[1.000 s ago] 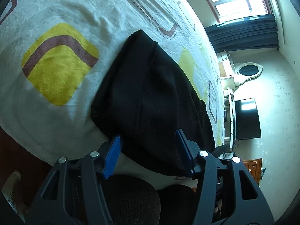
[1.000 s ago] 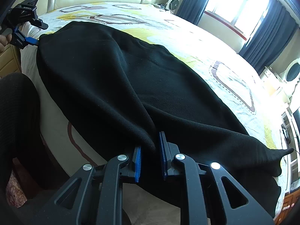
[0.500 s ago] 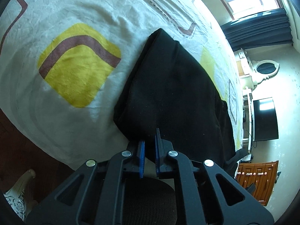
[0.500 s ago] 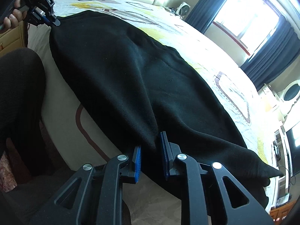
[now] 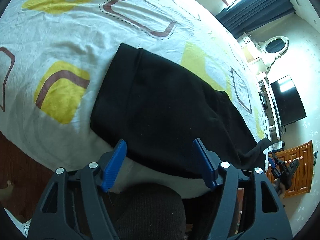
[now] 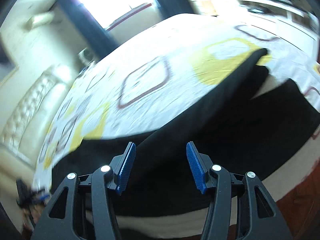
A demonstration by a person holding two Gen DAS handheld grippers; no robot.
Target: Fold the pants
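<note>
The left tongs [image 5: 160, 156] stand released, their blue pads [image 5: 115, 165] spread apart over the near edge of the black pants [image 5: 170, 108]; the jaws have just been opening, and the cloth lies beyond and below them, not pinched. The right tongs [image 6: 159, 166] are likewise released, jaws just opened, blue ribbed pads [image 6: 194, 168] wide with only dark cloth seen past the gap and nothing pressed between them.

The pants [image 6: 230, 124] lie on the bed [image 5: 60, 40], near its front edge, as a thick dark slab with a seam running lengthwise; one end reaches toward the middle of the bed, the other trails off to the right, where a loose tip [image 5: 262, 144] hangs at the mattress edge. In the right wrist view, which is smeared by motion blur, a folded layer of the cloth rises to a point [image 6: 260, 53] on a yellow patch of the sheet.

The bedsheet [image 6: 140, 70] is white with yellow blocks and brown outlined squares. Below the left tongs sits a dark ribbed-cloth shape [image 5: 144, 210], close against the bed. Beyond the bed are dark blue curtains [image 5: 254, 6], a black television [image 5: 288, 102], an oval mirror [image 5: 276, 46] and a wooden cabinet [image 5: 298, 168]. A padded cream headboard [image 6: 24, 108] shows in the right wrist view.

Both tongs point downward at a slant toward the bed. The right tongs [image 5: 280, 170] appear small at the far right of the left wrist view, held in a hand [image 5: 279, 188] in front of the cabinet.
</note>
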